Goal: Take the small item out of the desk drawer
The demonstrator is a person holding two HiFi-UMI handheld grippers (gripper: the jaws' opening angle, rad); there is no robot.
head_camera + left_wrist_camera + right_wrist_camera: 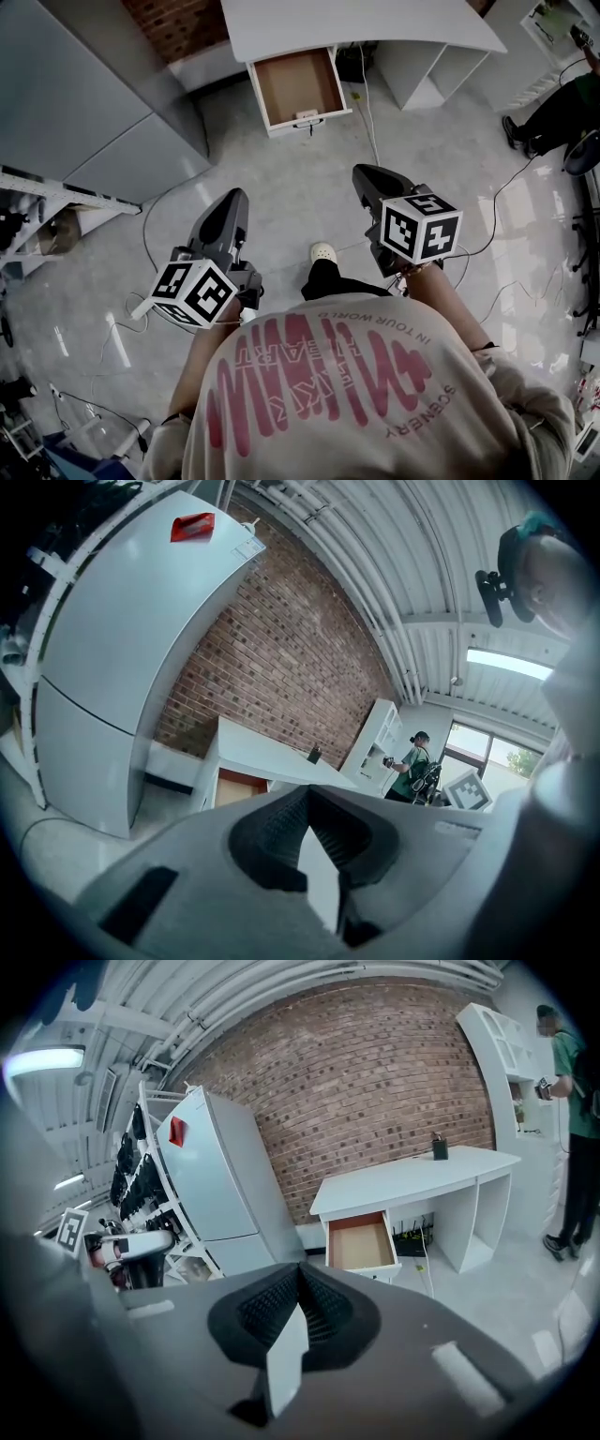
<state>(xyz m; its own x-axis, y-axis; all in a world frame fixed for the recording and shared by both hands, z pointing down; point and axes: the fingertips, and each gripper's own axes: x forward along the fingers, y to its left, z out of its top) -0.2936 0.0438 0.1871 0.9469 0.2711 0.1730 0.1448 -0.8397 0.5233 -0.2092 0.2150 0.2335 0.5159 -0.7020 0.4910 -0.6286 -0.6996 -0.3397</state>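
Observation:
The white desk [375, 26] stands at the far side of the room, and its drawer [298, 86] is pulled out. The drawer's brown bottom looks bare, and I can make out no small item in it from here. The same drawer [359, 1244] shows in the right gripper view, and only partly in the left gripper view as the drawer [234, 787]. My left gripper [234, 199] is held low near my body, jaws together, empty. My right gripper [366, 174] is beside it, also shut and empty. Both are well short of the desk.
Tall grey cabinets [84, 94] fill the left side, with a cluttered rack [28, 211] beside them. Cables [370, 127] trail over the floor below the desk. A small dark container [439, 1148] sits on the desktop. Another person [558, 112] is at the right, by white shelves [502, 1044].

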